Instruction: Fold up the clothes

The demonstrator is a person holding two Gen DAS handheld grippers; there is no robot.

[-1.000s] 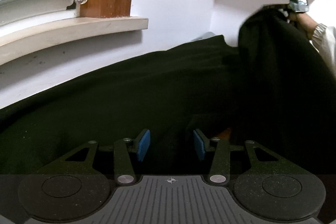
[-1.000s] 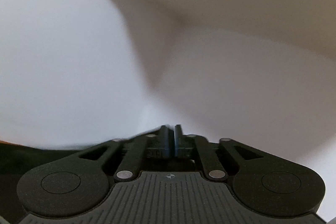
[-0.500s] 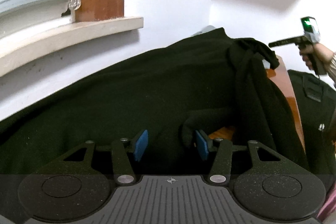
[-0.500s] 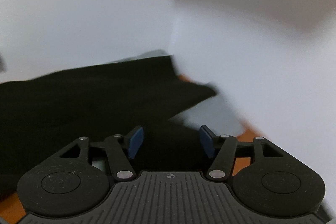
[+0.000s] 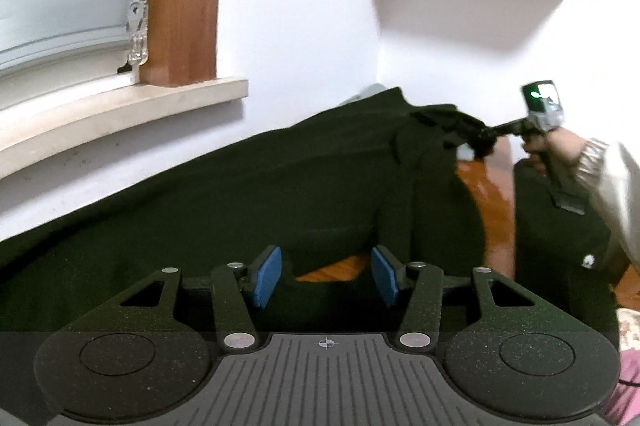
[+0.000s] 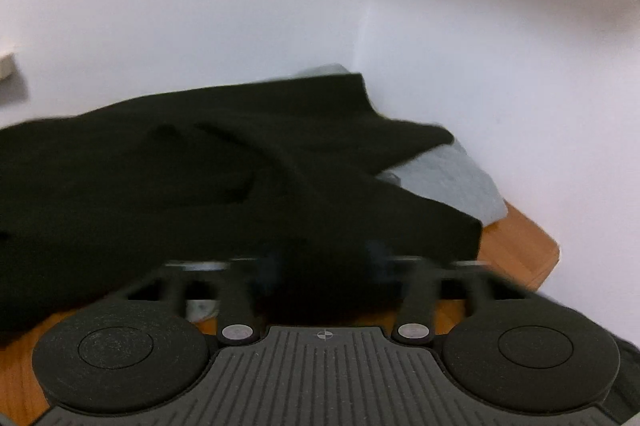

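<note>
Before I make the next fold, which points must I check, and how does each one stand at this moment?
1. Right gripper has cloth: ok. In the left wrist view it is shut on a bunched corner of the black garment.
2. Left gripper has cloth: not ok. Its pads stand apart; cloth lies between them, not pressed.
3. Garment lies flat: not ok. A loose fold hangs from the lifted corner.
4. Only one garment moves: cannot tell. A grey garment lies partly under the black one.
5. Right wrist view is sharp: not ok. Its fingers are blurred.
</note>
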